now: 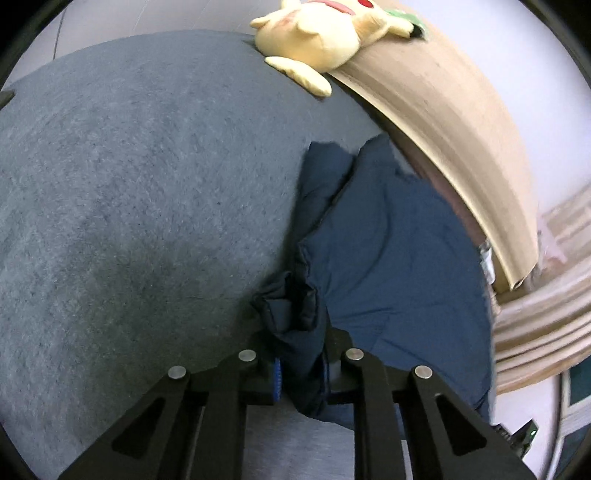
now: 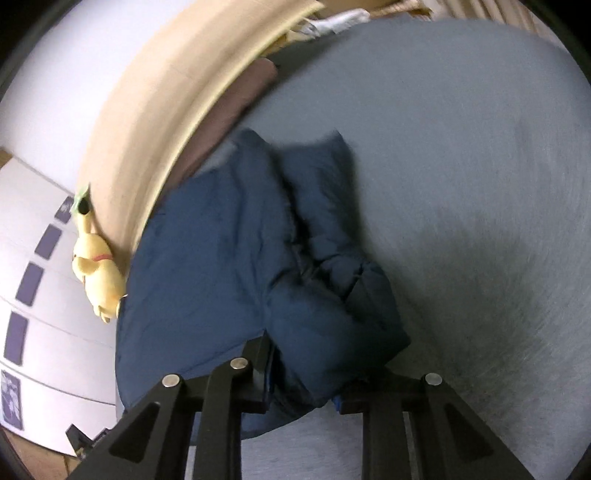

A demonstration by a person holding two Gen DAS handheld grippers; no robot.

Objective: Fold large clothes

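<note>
With both jaws pinched down on cloth, this reads as the grasp stage of a fold. Left hand-held gripper (image 1: pixel 301 373) is clenched on a bunched edge of the navy garment (image 1: pixel 388 258) — fabric fills the gap between its blue-lined fingers (image 1: pixel 276 380). Right hand-held gripper (image 2: pixel 303 384) is likewise clamped on a thick roll of the same garment (image 2: pixel 221 258), which bulges out over its jaws.

Garment lies on the bed (image 1: pixel 129 184), spread from each gripper toward 12 o'clock, its far end a pair of lobes, possibly legs or sleeves; one long side runs along the wooden headboard (image 1: pixel 443 122). In the left view it sits at 3 o'clock of the grey cover; in the right view, at 9 o'clock.

Judgement: two near-edge holds, set apart, so the edge can be lifted evenly and carried over the far part. Thick, padded cloth — likely to slump if one grip slips.

Plush toy (image 1: pixel 317 33) rests at 12 o'clock on the headboard, clear of the garment.
</note>
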